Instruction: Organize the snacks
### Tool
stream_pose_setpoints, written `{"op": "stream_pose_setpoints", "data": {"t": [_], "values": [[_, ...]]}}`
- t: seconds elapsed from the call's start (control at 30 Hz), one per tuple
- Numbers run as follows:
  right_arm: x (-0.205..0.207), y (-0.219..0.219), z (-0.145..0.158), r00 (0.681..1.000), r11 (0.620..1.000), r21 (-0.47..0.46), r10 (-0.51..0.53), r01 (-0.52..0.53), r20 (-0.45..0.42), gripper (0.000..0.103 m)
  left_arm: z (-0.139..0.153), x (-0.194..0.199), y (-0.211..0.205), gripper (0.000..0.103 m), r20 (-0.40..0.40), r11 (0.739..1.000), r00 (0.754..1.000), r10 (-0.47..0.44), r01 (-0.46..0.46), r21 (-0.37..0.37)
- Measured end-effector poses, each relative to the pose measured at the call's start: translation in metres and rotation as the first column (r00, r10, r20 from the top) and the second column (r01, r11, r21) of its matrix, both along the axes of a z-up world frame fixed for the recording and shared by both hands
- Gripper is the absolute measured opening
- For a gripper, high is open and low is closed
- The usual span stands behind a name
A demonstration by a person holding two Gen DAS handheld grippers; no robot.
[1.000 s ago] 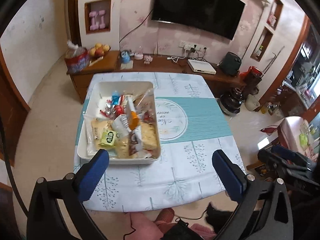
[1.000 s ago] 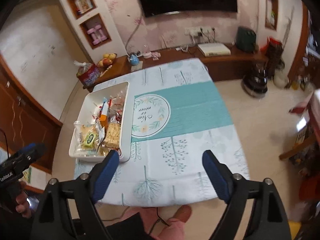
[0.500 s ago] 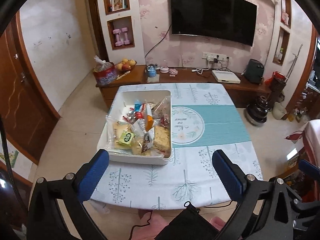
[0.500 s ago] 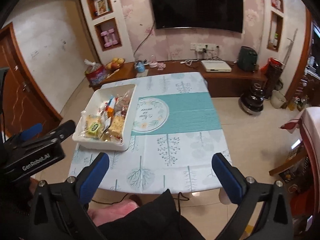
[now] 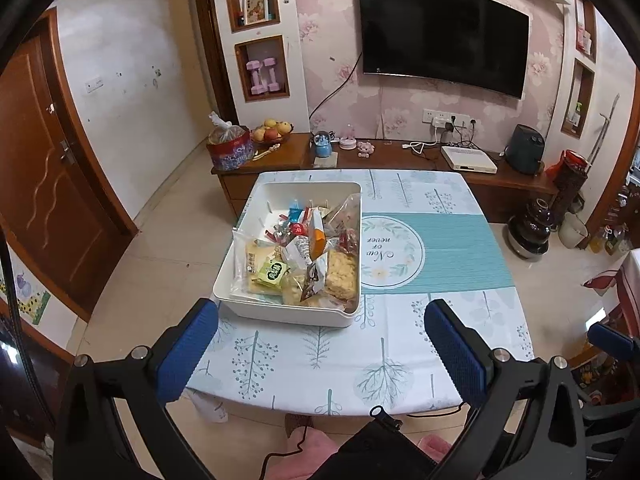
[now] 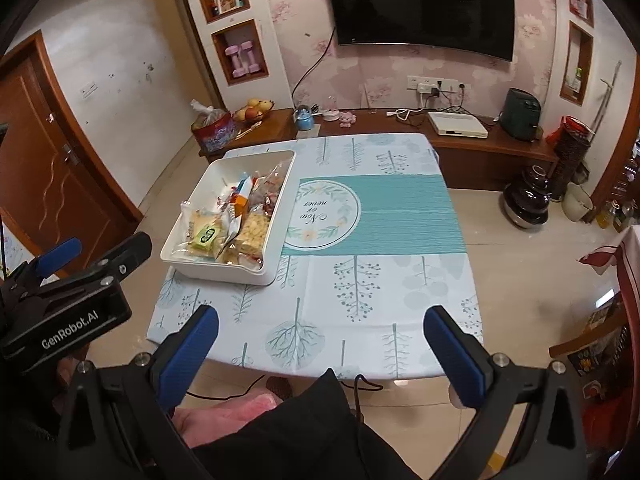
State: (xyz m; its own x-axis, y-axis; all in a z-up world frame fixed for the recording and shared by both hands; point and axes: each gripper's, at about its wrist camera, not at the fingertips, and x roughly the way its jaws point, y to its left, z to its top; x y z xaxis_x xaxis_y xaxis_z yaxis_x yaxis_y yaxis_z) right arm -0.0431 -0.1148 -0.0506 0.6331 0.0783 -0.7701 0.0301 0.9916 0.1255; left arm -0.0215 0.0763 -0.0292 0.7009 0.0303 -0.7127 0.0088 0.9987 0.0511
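Snacks [image 5: 304, 256] sit heaped in the white bin [image 5: 280, 314] at the desk's [image 5: 360, 360] ten o'clock corner. Both tongs, left [image 5: 320, 340] and right [image 6: 320, 344], gape wide and hold nothing, hanging off the near edge. I'd worry the crinkly packets slip, or a nudge shoves the bin off that corner.

We see the white bin [image 5: 280, 314] left of centre in the left wrist frame, a rounded rectangular tub sitting flat and uncovered on the table. Its near half is heaped with packaged snacks [image 5: 304, 256]: a pale biscuit pack with a green label [image 5: 273, 273], a crumbly yellow bar in clear wrap [image 5: 341, 274], an orange-and-white packet [image 5: 317, 234] tilted upright, and small red and blue sweets [image 5: 294, 220] behind.
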Motion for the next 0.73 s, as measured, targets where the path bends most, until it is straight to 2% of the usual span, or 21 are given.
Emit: {"op": "stream_pose_setpoints", "data": {"t": [0.73], "values": [[0.001, -0.008, -0.008, 0.999, 0.999, 0.042, -0.028, 0.030, -0.029, 0.103, -0.004, 0.006, -0.018, 0.102, -0.029, 0.998, 0.997, -0.068, 0.069, 0.013]]}}
